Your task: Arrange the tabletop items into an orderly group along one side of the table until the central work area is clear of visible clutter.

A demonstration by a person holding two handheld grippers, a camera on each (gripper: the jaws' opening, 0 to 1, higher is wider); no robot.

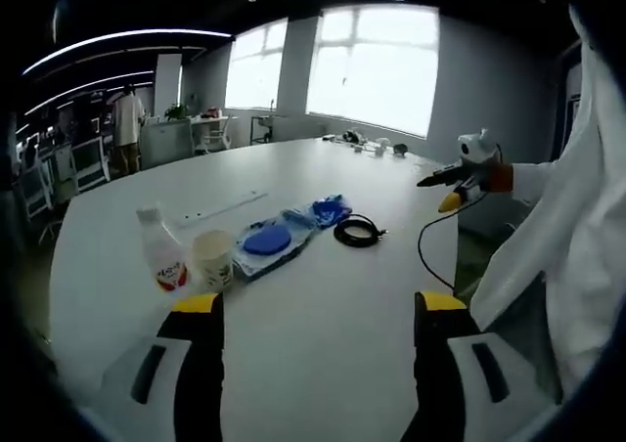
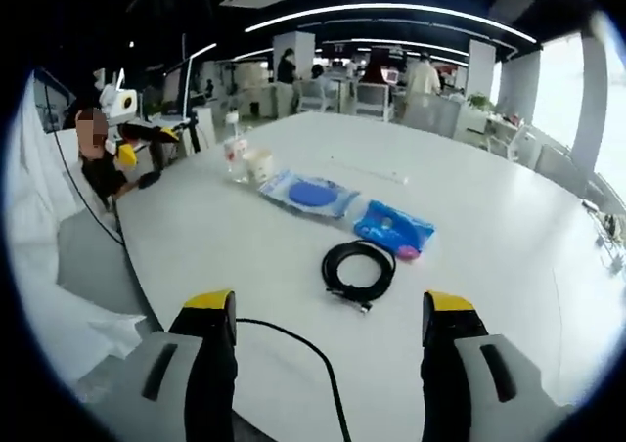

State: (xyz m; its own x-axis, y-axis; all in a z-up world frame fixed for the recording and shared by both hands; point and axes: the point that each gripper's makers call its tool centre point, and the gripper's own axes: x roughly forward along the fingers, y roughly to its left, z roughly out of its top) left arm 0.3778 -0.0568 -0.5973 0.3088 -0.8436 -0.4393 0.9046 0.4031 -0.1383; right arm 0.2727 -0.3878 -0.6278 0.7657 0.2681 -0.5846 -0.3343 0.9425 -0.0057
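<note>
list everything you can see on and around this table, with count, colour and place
white round-edged table: 1, white, spans both views
small plastic bottle with red label: 1, white and red, end of the row, touching the cup or nearly so
paper cup: 1, cream, beside the bottle
clear bag holding a blue round pad: 1, blue, mid row
blue packet with a pink spot: 1, blue, next in the row
coiled black cable: 1, black, row end nearest the right hand-held gripper
thin pale strip: 1, white, behind the row
small far clutter: several, unclear, far table edge by the windows
left hand-held gripper: 1, black with yellow tips, open, empty
right hand-held gripper: 1, same, open, empty
white sleeve: 1, white, table edge
</note>
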